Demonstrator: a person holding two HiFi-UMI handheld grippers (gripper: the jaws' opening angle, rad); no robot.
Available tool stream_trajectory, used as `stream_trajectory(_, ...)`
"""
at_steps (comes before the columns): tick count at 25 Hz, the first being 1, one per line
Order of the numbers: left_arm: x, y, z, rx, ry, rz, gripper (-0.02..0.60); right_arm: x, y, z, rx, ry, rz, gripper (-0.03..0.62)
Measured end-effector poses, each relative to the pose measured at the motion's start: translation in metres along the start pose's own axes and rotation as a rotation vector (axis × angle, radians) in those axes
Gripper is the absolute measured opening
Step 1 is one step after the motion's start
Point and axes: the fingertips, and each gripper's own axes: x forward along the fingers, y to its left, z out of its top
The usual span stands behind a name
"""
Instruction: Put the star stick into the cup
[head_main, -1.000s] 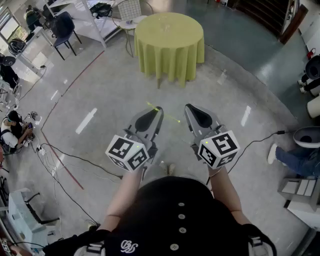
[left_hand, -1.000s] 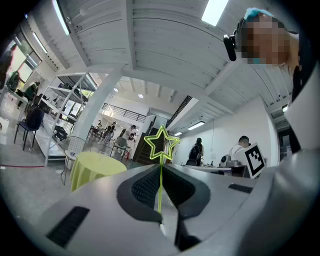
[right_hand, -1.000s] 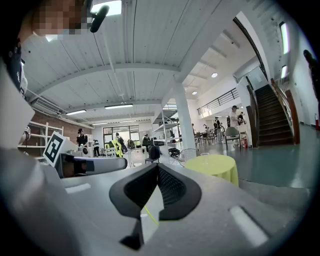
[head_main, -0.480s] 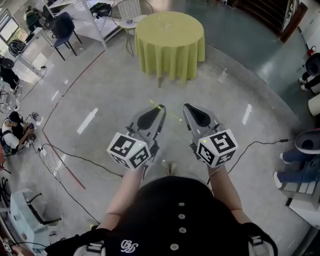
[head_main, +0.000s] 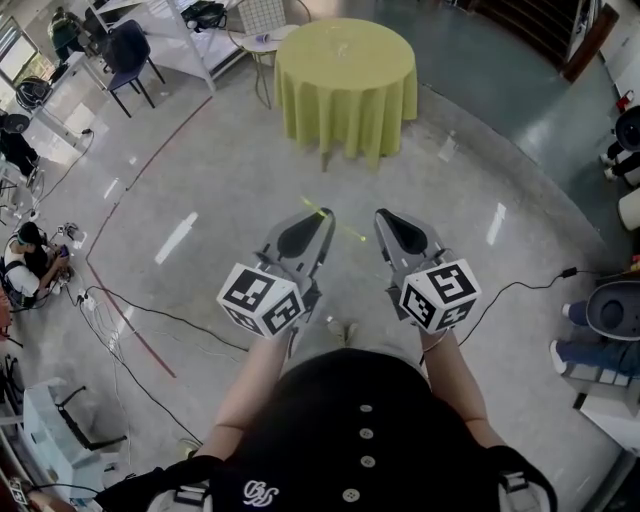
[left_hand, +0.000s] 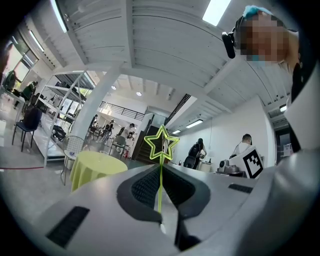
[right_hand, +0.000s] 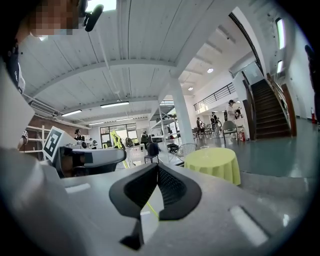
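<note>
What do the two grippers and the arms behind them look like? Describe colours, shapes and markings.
The left gripper and right gripper have smooth grey bodies that taper to black textured pads. Each carries a white cube with black square markers and a small green light. The person wears a black buttoned top. No sleeves cover the forearms.

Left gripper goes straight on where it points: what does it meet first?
Nothing near: the left gripper, holding the stick, faces open floor. The table stands ahead, just left of that line; depth unclear, it might clip its edge.
</note>
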Motion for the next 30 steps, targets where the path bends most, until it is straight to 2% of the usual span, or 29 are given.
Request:
stream_trajectory(7,0.0,0.016,-0.009,-0.013,0.017,-0.024,0.021,0.011,0.007,-0.014,0.009,0.023,-0.009,0.003)
stream_trajectory(15,0.015,0.04,-0.018,-0.051,0.037,-0.019,0.021,0.033,-0.008,-0.013,0.024,0.031,-0.02,0.003)
stream_trajectory(22,0.056,0.072,-0.017,-0.058,0.034,-0.008,0.021,0.073,-0.046,-0.011,0.036,0.033,-0.011,0.003)
stream_trajectory(30,0.123,0.118,0.004,-0.031,0.026,0.017,0.021,0.135,-0.108,0.021,0.029,0.005,0.009,0.003)
